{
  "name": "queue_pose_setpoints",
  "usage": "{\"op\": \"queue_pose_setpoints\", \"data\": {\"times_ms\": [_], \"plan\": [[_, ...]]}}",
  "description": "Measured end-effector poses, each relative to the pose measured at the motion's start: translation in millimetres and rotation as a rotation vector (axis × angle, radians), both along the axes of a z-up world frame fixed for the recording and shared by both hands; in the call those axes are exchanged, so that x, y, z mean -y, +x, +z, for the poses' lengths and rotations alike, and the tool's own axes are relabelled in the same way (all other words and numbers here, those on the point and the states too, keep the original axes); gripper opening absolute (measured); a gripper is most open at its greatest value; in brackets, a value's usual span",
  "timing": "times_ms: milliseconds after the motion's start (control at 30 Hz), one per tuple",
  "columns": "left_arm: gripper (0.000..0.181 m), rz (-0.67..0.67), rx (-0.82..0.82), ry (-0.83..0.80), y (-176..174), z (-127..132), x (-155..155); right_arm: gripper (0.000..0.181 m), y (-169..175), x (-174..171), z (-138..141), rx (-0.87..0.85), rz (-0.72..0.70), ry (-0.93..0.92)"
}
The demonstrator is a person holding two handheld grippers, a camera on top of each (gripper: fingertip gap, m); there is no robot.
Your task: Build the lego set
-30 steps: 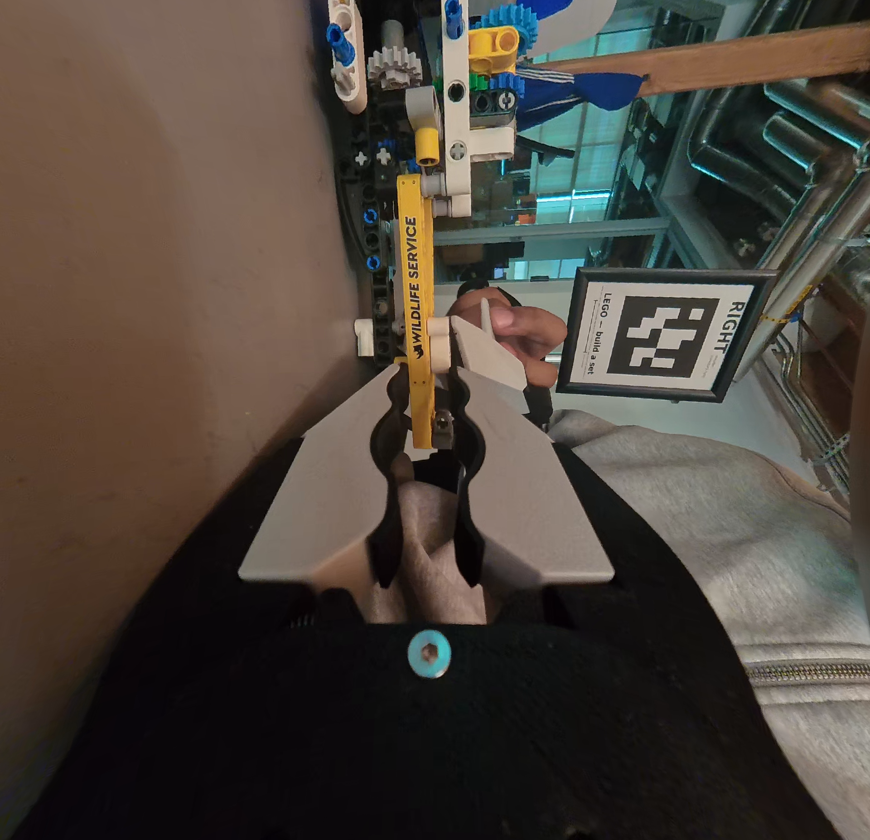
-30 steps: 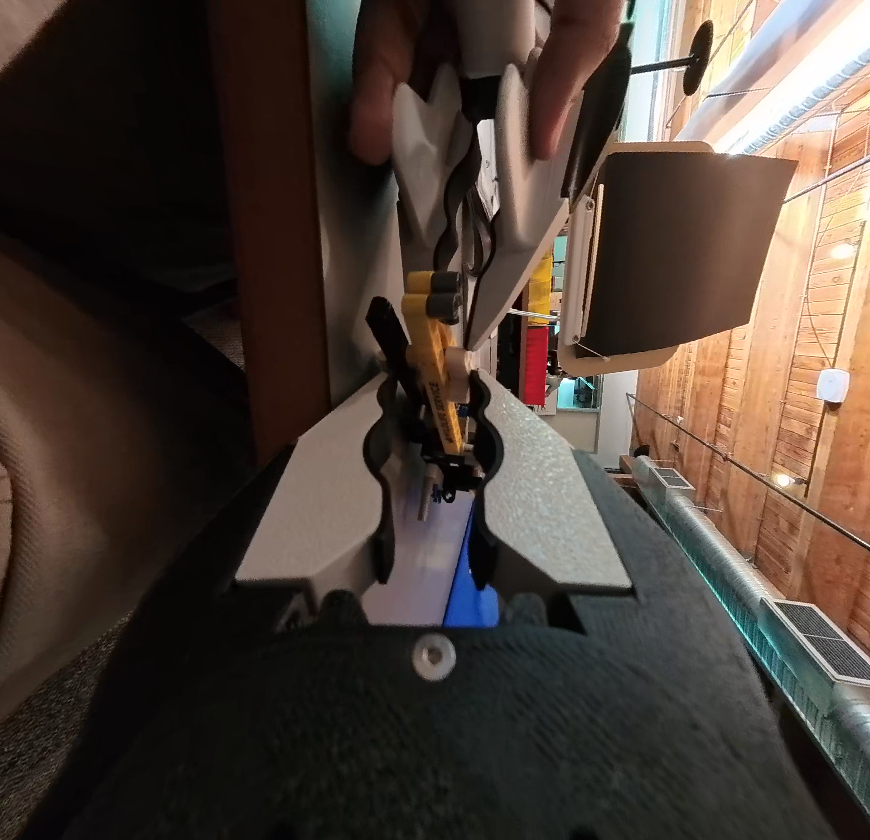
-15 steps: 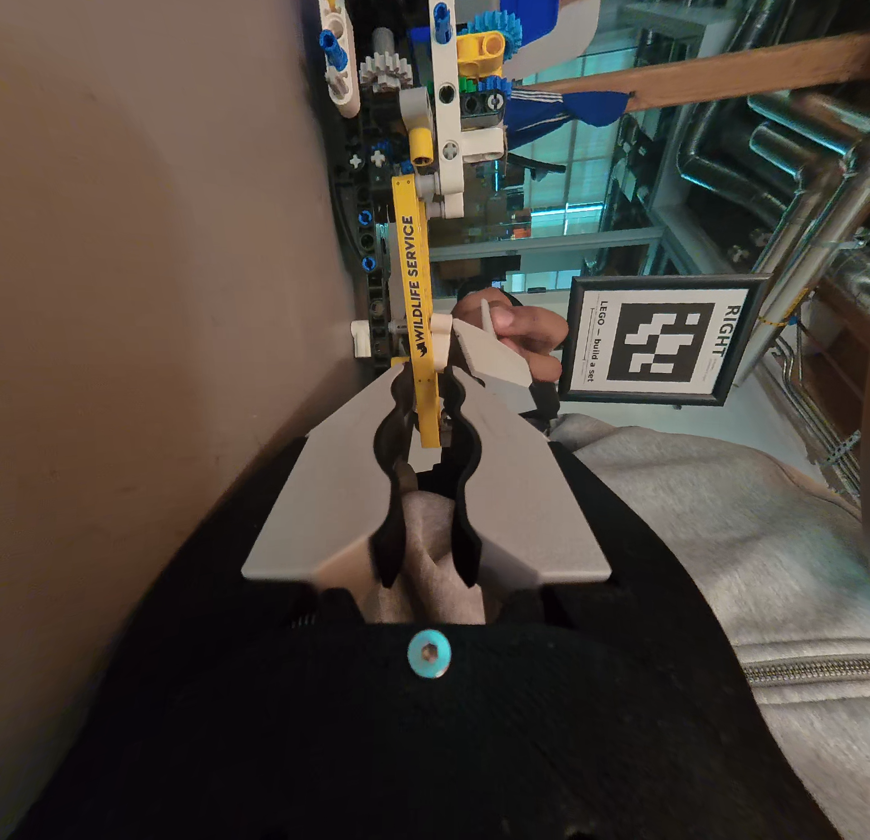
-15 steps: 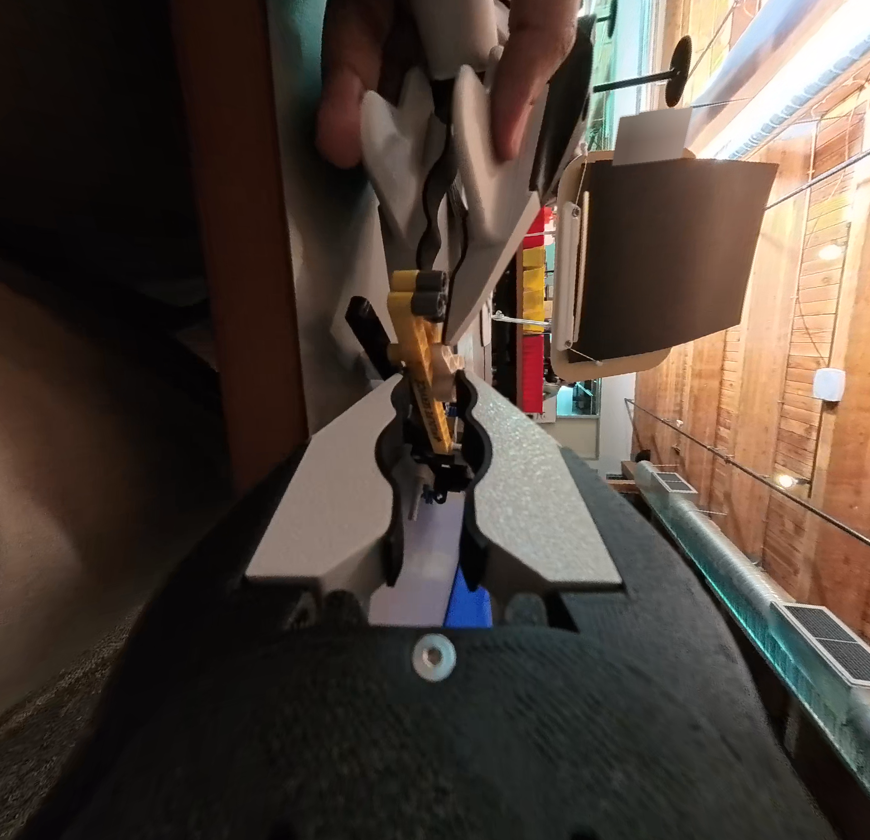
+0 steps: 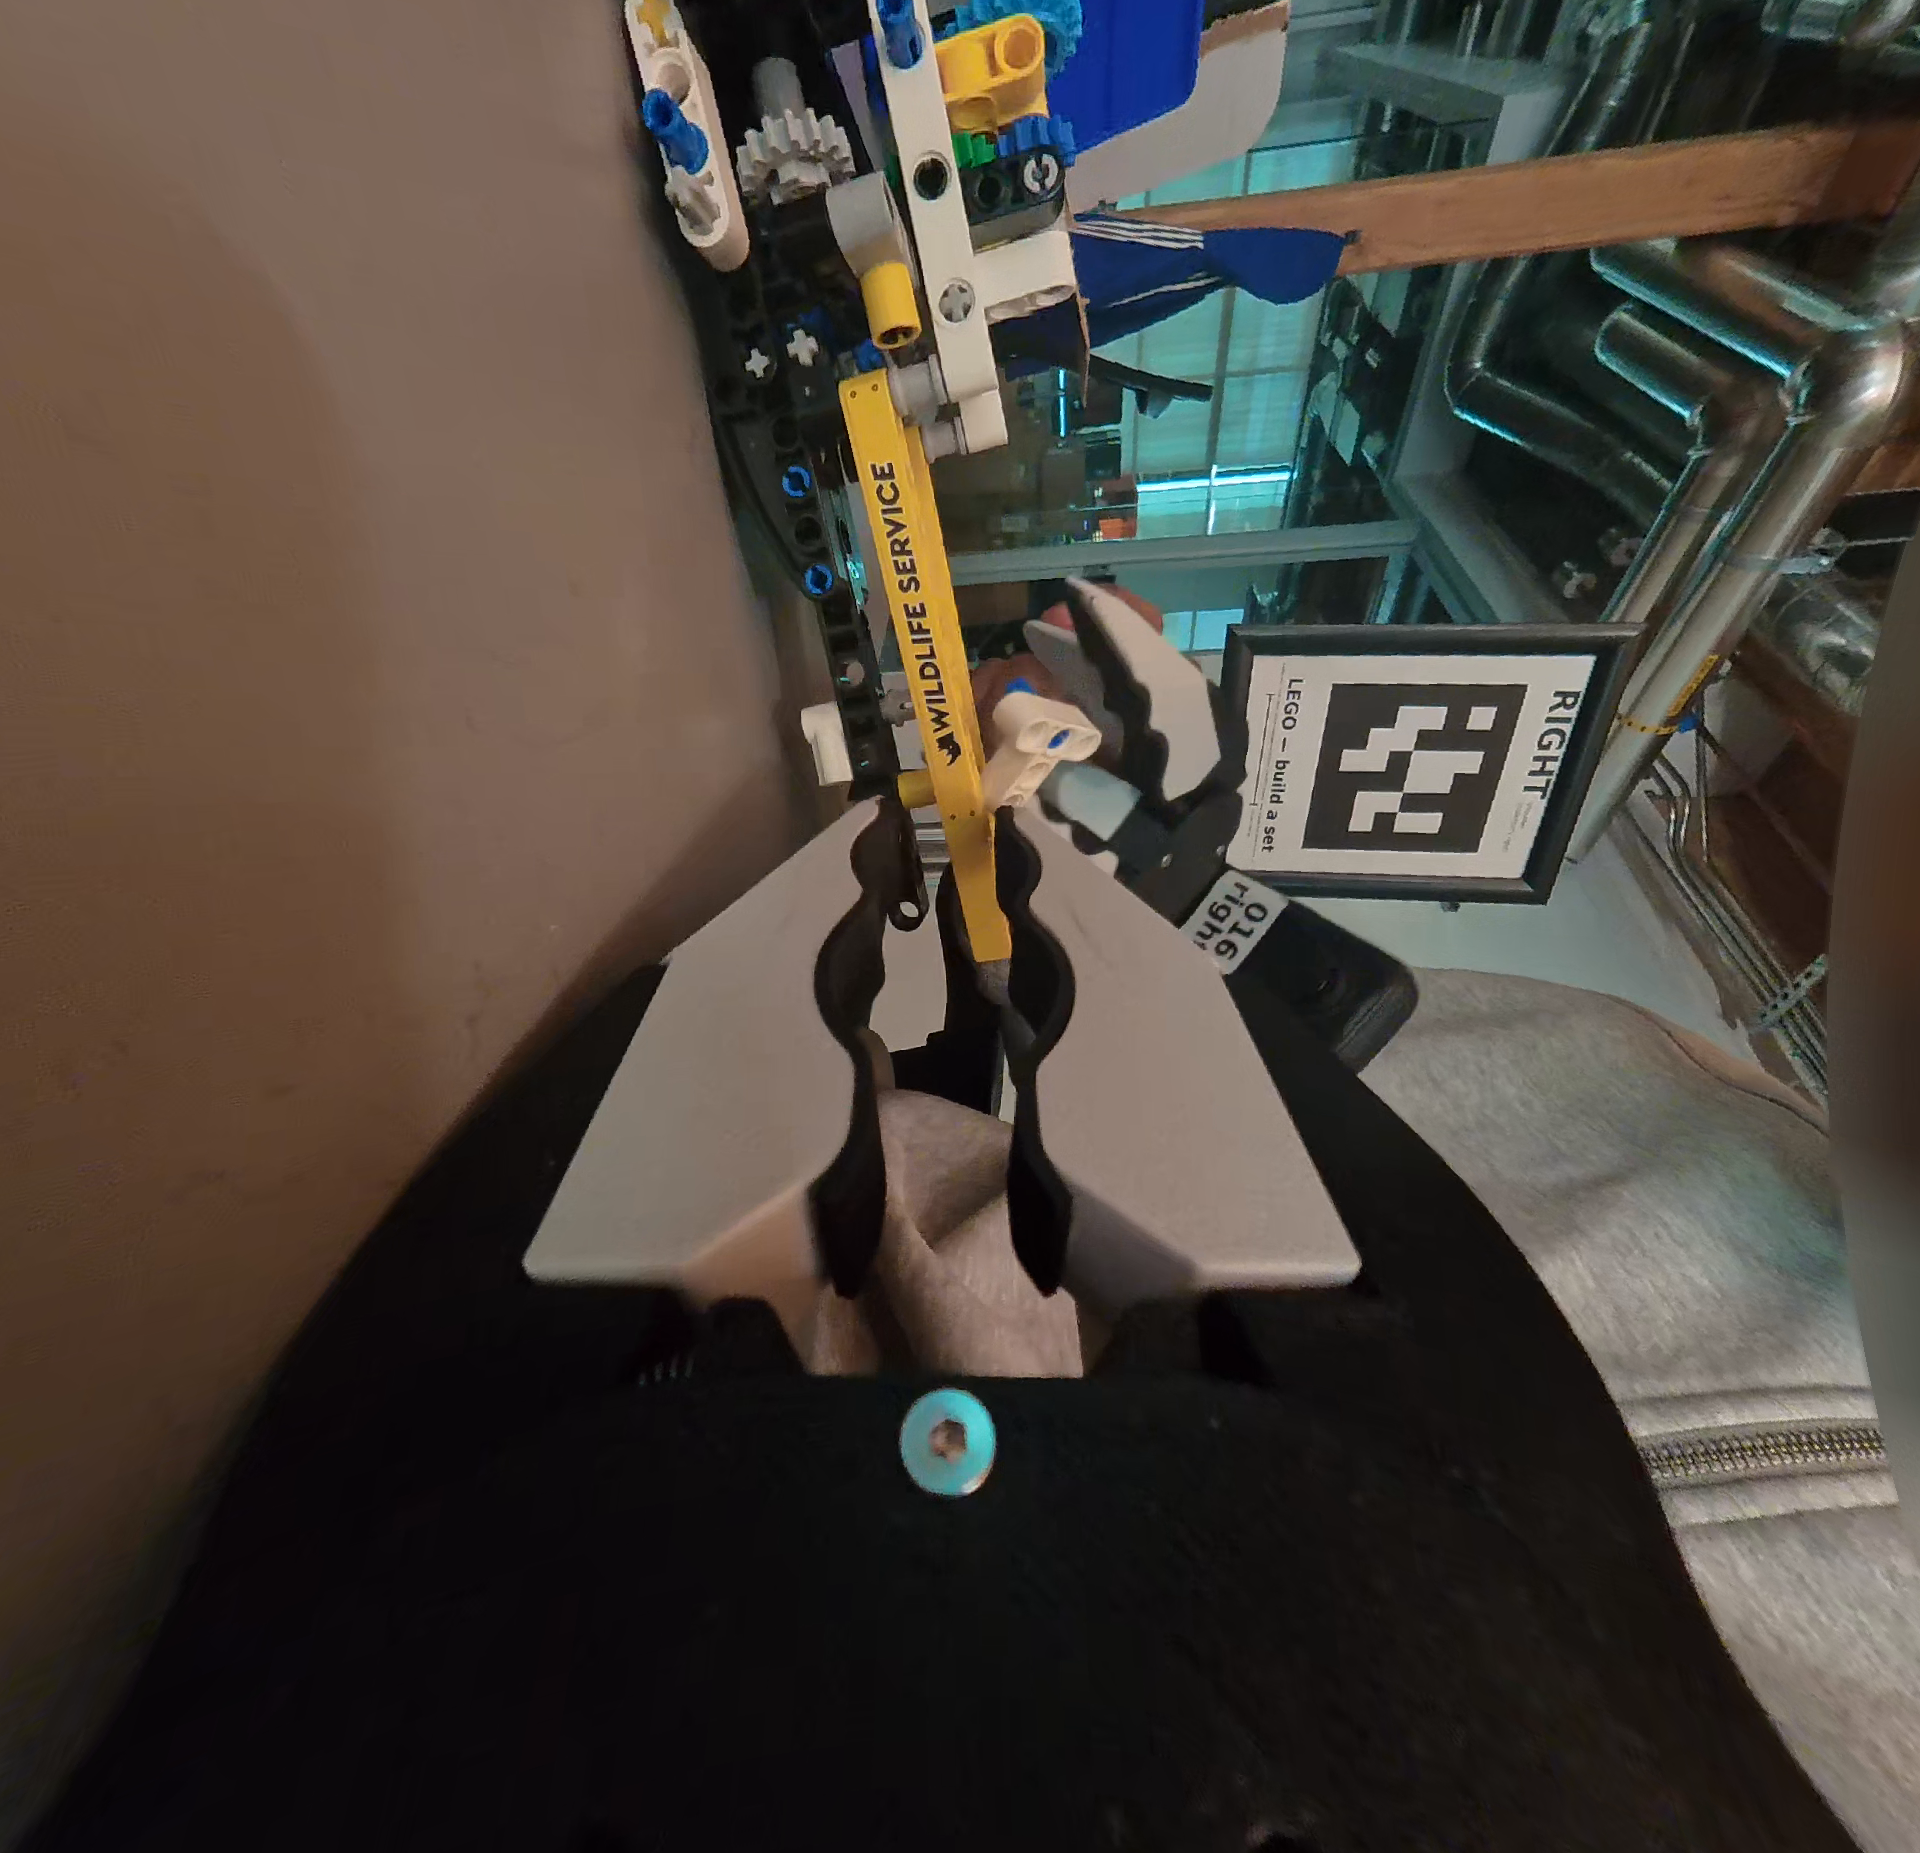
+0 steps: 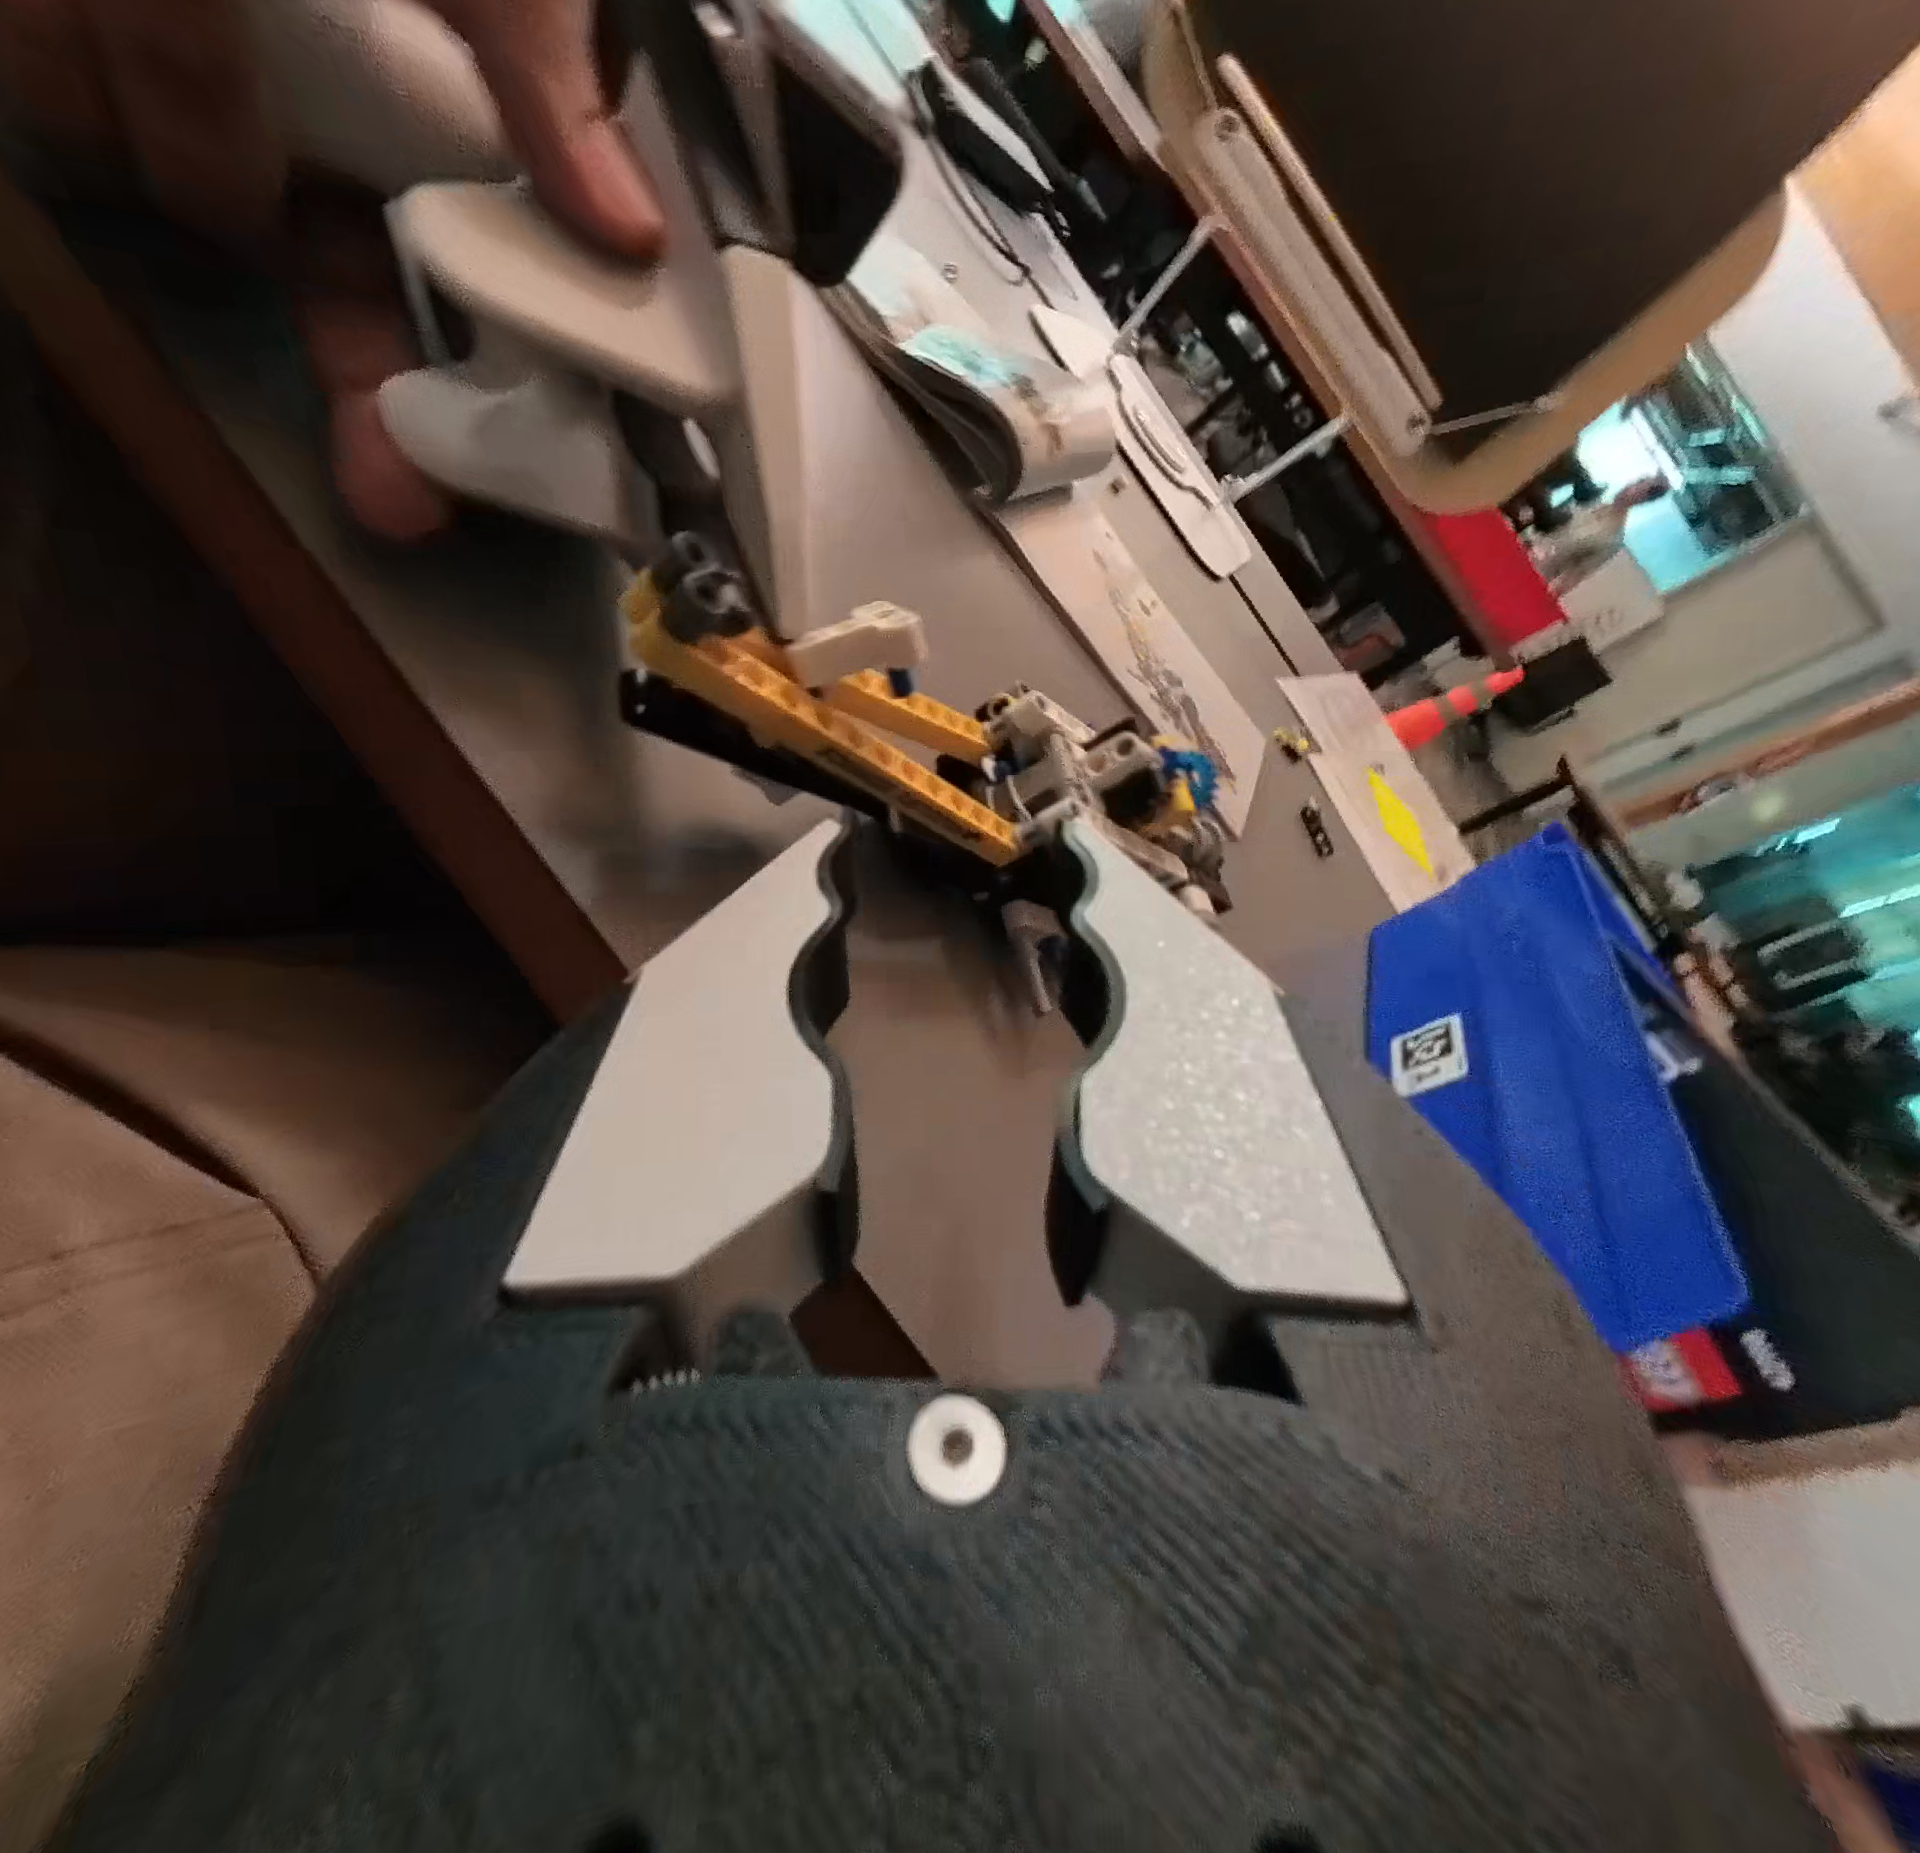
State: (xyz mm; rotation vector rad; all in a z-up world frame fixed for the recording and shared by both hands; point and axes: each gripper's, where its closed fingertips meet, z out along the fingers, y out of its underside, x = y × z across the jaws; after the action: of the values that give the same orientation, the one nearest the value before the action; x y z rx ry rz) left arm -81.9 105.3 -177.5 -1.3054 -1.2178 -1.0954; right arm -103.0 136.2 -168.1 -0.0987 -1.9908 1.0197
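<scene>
The Lego model (image 5: 935, 172) is a black frame with gears, white beams and a long yellow beam (image 5: 914, 598), lying on the table. My left gripper (image 5: 943, 821) is shut on the near end of the yellow beam. A small white connector (image 5: 1039, 749) sits on that beam just past my fingertips. My right gripper (image 5: 1091, 723) shows beyond it, open and apart from the connector. In the blurred right wrist view my right gripper (image 6: 954, 842) is open and empty, just short of the model (image 6: 831, 712). The left gripper (image 6: 675, 525) holds the model's end by the connector (image 6: 857, 645).
A framed sign with a black-and-white marker (image 5: 1423, 764) stands right of the model. A blue bin (image 6: 1538, 1076) sits on the table (image 6: 1039, 608) at the right. Papers and an orange cone (image 6: 1455, 707) lie farther off. A grey sleeve (image 5: 1558, 1180) is at lower right.
My right gripper opened, let go of the yellow beam and white connector, and swung back and away. The left gripper kept its hold; the model tilted slightly.
</scene>
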Motion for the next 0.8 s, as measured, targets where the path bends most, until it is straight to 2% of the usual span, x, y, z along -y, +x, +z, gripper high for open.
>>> {"op": "queue_pose_setpoints", "data": {"times_ms": [133,200,267,400,533,600,633,800], "plan": [[0.016,0.004,0.002,0.003,-1,0,0,0.035,-5,-7,12,0.084,-0.069,-0.134],[0.016,0.003,0.002,0.003,0,0,0,0.026,-3,-5,19,0.14,-0.068,-0.209],[0.016,0.004,0.002,0.004,-1,1,0,0.019,2,5,23,0.266,-0.031,-0.3],[0.016,0.007,0.001,0.006,-1,1,0,0.029,2,23,25,0.596,-0.038,-0.534],[0.017,0.018,-0.007,0.004,-3,1,0,0.033,4,35,12,0.842,-0.022,-0.617],[0.017,0.01,-0.015,-0.003,-2,0,-1,0.019,3,37,12,0.899,-0.018,-0.671],[0.018,0.003,-0.02,-0.006,-1,0,-1,0.007,1,35,13,0.902,-0.026,-0.702],[0.026,-0.008,-0.038,-0.01,1,0,0,0.006,-9,20,16,0.906,-0.063,-0.739]]}}
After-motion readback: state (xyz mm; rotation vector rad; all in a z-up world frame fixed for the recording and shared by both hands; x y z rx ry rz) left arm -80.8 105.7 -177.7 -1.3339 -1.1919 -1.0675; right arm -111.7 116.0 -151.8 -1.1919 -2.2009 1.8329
